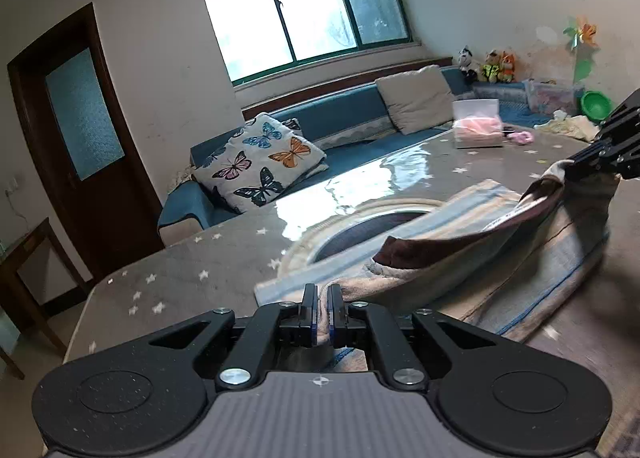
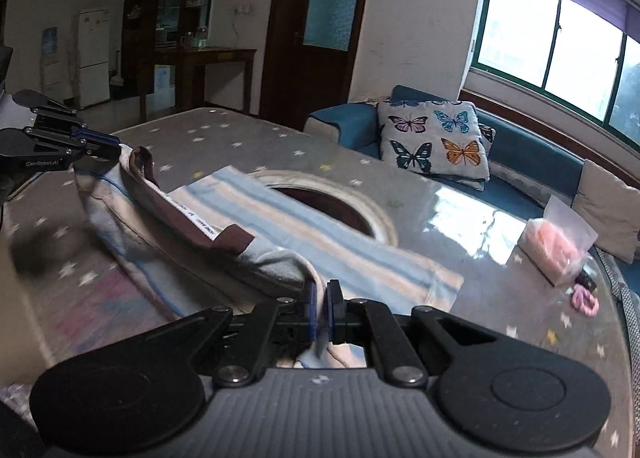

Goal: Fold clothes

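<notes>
A striped blue, beige and white garment (image 1: 472, 246) with a dark brown waistband lies half lifted on the grey star-patterned table (image 1: 180, 278). My left gripper (image 1: 322, 300) is shut on one end of its edge. My right gripper (image 2: 320, 298) is shut on the other end; it also shows at the right of the left wrist view (image 1: 576, 167). The garment (image 2: 224, 225) sags between the two grippers, its far part flat on the table. The left gripper shows at the left of the right wrist view (image 2: 114, 147).
A clear bag with pink contents (image 1: 478, 127) and a pink hair tie (image 2: 585, 304) lie on the table's far side. A blue sofa with a butterfly cushion (image 1: 260, 161) runs behind the table. A round patch (image 2: 340, 205) shows on the table cover.
</notes>
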The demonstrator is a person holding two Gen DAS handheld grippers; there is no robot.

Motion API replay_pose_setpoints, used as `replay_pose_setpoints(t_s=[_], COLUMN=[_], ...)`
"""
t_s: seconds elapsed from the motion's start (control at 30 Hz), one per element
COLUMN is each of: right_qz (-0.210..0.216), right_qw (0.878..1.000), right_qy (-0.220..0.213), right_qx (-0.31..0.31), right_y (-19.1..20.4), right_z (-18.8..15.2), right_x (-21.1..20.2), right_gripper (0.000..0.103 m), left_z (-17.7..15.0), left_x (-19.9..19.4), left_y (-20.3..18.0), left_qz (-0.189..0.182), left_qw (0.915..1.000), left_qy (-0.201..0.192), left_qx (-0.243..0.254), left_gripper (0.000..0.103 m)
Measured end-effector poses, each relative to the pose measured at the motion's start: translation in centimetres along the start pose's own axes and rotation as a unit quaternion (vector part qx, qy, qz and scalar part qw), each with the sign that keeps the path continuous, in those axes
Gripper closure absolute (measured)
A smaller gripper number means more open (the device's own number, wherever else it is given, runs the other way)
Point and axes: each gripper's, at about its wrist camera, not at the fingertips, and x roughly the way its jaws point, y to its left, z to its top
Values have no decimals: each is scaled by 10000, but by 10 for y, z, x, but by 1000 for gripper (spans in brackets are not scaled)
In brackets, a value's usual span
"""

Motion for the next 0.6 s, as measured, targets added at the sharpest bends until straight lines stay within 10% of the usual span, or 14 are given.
replay_pose_setpoints(t_s=[0.6], right_qz=[-288], right_qw=[9971], right_qy=[625], right_qx=[336], right_y=[-78], right_z=[39], right_x=[151], right_gripper=[98], left_z=[33], left_x=[169], left_y=[31], left_qz=[-70], left_qw=[9966], left_qy=[816], left_qx=[-79], left_gripper=[98])
